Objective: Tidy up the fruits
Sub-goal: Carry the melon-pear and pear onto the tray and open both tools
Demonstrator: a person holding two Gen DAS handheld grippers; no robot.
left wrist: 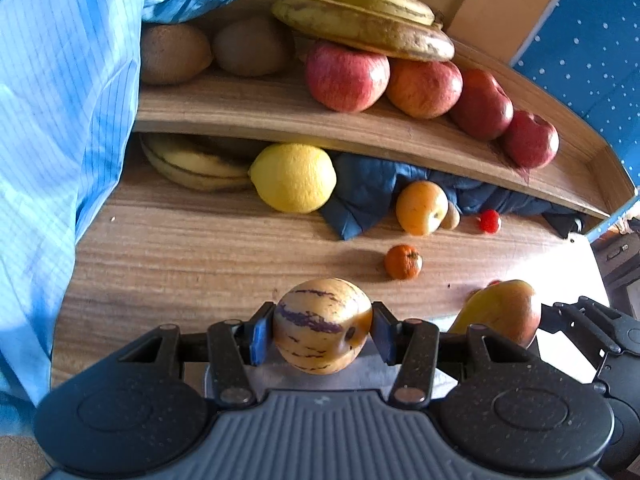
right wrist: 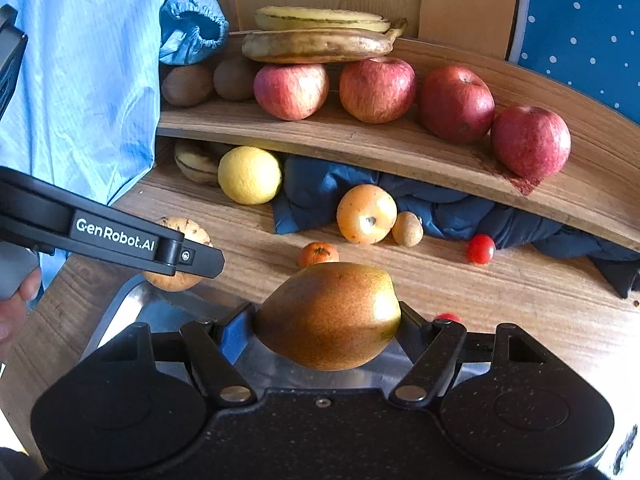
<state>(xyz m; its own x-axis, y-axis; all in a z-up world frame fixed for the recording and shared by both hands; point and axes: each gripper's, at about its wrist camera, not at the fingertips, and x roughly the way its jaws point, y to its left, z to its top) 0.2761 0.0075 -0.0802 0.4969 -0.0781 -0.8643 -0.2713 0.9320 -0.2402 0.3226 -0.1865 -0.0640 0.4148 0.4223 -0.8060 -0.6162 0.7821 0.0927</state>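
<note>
- The left gripper [left wrist: 323, 328] was clenched on a round, cream-yellow, purple-striped melon-like fruit [left wrist: 322, 325], its blue pads pressing the fruit at 9 and 3 o'clock.
- The right gripper [right wrist: 329, 318] grasped a russet, yellow-brown pear [right wrist: 329, 314], whose long axis lay crosswise between the fingers, its narrow end toward 9 o'clock.
- Both fruits hung just above the near edge of the brown wood-grain table [left wrist: 180, 248], over a metal tray rim [right wrist: 132, 304].
- The curved wooden upper shelf [right wrist: 360, 140] lay at 12 o'clock from both tools, bearing four red apples [right wrist: 376, 90], two brown kiwis [right wrist: 188, 85] and spotted yellow bananas [right wrist: 320, 40] on top.
- Under the shelf lay a yellow lemon [left wrist: 294, 178], a yellow-orange apple [left wrist: 421, 208], a small orange mandarin [left wrist: 403, 262], a red cherry tomato [right wrist: 480, 249] and a crumpled dark blue cloth [right wrist: 320, 192].
- In the right wrist view, the left gripper sat at 9 o'clock of the pear, so the two tools stood near each other, side by side.
- Judged from this, the coming move turned on carrying each fruit forward toward 12 o'clock; the left gripper seemed nearer the open table at 10 o'clock, by the light blue sleeve [left wrist: 60, 120].
</note>
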